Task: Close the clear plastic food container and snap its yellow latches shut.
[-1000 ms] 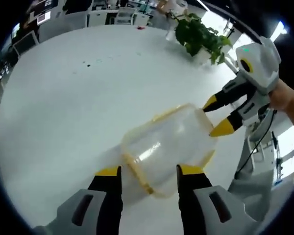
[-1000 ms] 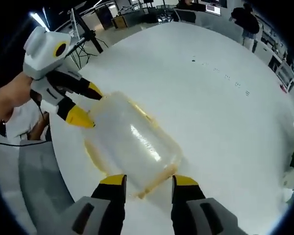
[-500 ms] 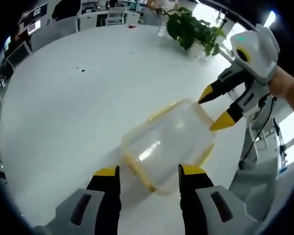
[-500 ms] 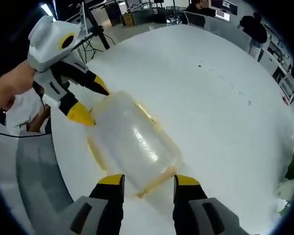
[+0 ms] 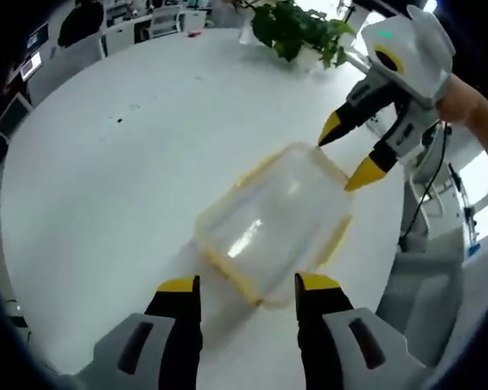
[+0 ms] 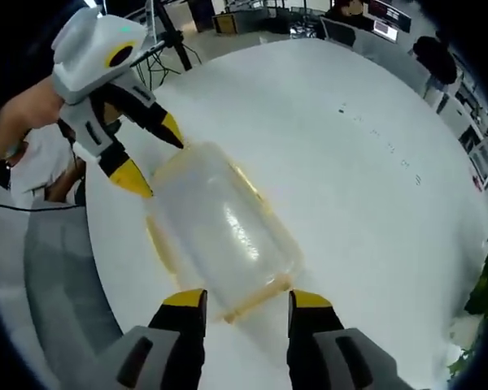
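The clear plastic food container with yellow rim [image 5: 275, 223] is blurred, so whether its yellow latches [image 6: 259, 296] are snapped cannot be told. The leafy green potted plant [image 5: 297, 28] is cut by the top edge, its pot indistinct.

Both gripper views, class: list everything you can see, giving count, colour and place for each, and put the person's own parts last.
Food container: one, clear with yellow rim and latches, lid on, lying on the table between the two grippers.
Table: one, white, round, under the container.
Potted plant: one, green, at the table's far edge in the left gripper view.
Left gripper: one, grey with yellow tips, jaws apart at one end of the container.
Right gripper: one, same colours, jaws apart at the opposite end.
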Demonstrator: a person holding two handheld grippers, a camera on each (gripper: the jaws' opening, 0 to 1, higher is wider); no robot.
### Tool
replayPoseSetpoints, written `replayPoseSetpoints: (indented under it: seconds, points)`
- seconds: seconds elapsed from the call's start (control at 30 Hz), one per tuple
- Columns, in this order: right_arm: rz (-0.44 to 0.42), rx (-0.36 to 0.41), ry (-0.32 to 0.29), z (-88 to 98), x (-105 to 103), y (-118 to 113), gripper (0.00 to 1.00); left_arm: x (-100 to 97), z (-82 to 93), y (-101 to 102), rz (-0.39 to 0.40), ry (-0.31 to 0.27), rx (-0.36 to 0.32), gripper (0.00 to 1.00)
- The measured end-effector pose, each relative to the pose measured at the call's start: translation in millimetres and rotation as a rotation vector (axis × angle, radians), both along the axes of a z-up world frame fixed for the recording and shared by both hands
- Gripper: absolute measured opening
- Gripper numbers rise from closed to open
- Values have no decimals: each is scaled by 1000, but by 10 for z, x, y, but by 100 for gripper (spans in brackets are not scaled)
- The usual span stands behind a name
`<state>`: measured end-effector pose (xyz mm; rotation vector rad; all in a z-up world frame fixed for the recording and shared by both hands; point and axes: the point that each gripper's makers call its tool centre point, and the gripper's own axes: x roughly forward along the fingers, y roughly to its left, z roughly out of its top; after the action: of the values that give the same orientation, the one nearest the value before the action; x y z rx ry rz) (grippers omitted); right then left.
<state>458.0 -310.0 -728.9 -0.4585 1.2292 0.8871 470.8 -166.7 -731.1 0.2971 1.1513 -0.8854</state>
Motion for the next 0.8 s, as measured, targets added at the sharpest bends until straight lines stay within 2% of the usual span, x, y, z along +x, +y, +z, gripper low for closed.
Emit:
replayPoseSetpoints:
  seconds: [0.27,0.4,0.8]
  points:
    - [72,-27,3,3,-22,14,37,-15,17,-9,-76,2,22,44]
    - [138,-53,11,1,-60,5,37,-29,11,-1,-123,6,42,44]
    - [224,-86,26,-8,-98,-46,36,-82,29,-6,-272,-7,69,45]
